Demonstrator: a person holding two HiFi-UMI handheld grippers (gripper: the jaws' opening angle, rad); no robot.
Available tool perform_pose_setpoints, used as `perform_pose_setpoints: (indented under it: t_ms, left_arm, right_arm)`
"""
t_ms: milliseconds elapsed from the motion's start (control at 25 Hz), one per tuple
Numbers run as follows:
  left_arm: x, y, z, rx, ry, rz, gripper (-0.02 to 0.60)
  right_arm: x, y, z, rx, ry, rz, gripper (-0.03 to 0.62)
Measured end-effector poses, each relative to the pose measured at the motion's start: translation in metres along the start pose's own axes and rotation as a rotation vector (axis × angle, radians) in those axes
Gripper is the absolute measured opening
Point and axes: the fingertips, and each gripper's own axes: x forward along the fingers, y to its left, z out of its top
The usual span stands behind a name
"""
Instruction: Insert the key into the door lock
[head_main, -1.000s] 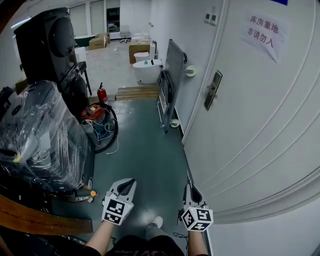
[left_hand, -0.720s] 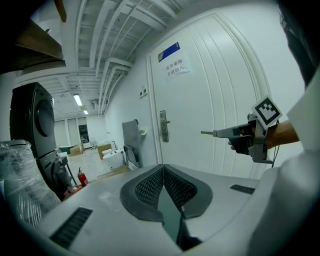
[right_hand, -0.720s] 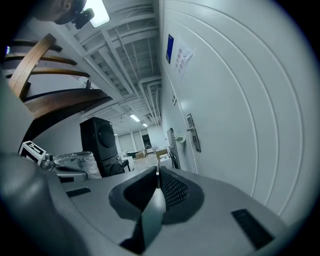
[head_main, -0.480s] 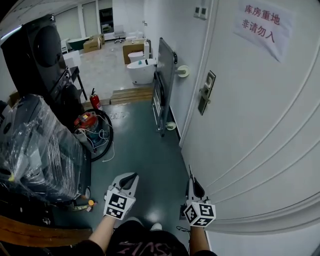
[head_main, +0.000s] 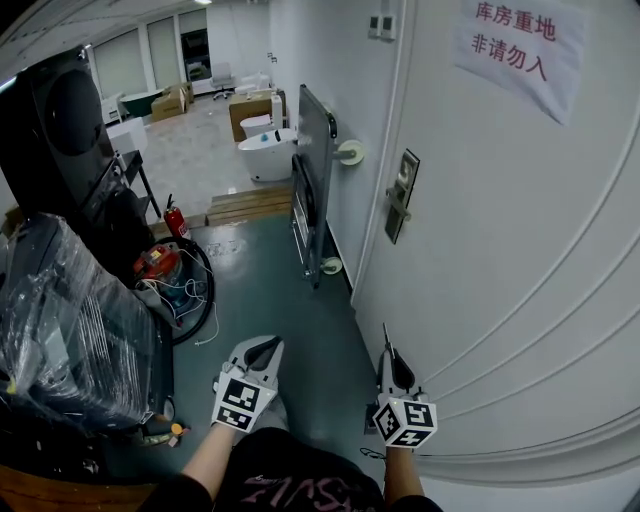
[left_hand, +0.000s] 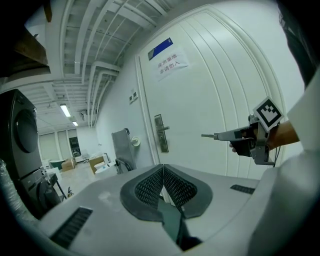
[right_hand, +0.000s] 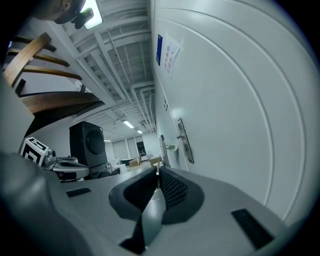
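The white door (head_main: 520, 260) fills the right of the head view. Its metal lock plate with a lever handle (head_main: 399, 196) lies ahead and higher than both grippers. My right gripper (head_main: 387, 350) is close beside the door, shut on a thin metal key (head_main: 385, 332) that pokes forward from its tips. In the right gripper view the key blade (right_hand: 158, 171) shows between the closed pads, with the lock plate (right_hand: 184, 141) well beyond. My left gripper (head_main: 266, 345) hangs shut and empty over the floor. The left gripper view shows the key (left_hand: 209, 135) still short of the lock plate (left_hand: 161, 132).
A plastic-wrapped machine (head_main: 60, 320) and a black appliance (head_main: 65, 120) stand at the left. A red vacuum with hose (head_main: 165, 265) and a fire extinguisher (head_main: 173, 218) sit on the green floor. A folded trolley (head_main: 312, 175) leans against the wall beyond the door. A paper sign (head_main: 515, 50) hangs on the door.
The head view has advanced along the door: the lock plate has come nearer and shifted left. Both grippers keep their places in the picture, still shut.
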Motion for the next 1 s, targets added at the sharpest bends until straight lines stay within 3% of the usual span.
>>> perform_pose_setpoints:
  t_ms: [240,600,800,1000]
  left_arm:
    - [0.051,0.046,-0.026,-0.014,0.011,-0.013,0.014]
    - [0.150,0.184,-0.036,-0.075,0.067,-0.038,0.012]
    - [0.207,0.262,-0.049,-0.072,0.115,-0.067,0.014]
    - [0.258,0.305,-0.045,-0.063,0.112,-0.136,0.012]
  right_arm:
    - [0.072,0.001,-0.013,-0.017,0.026,-0.005,0.080]
    - [0.243,0.031,0.009,-0.026,0.074,-0.020,0.080]
    - [0.329,0.037,0.015,-0.005,0.090,-0.073,0.080]
    - [0.378,0.029,0.020,0.044,0.085,-0.147,0.080]
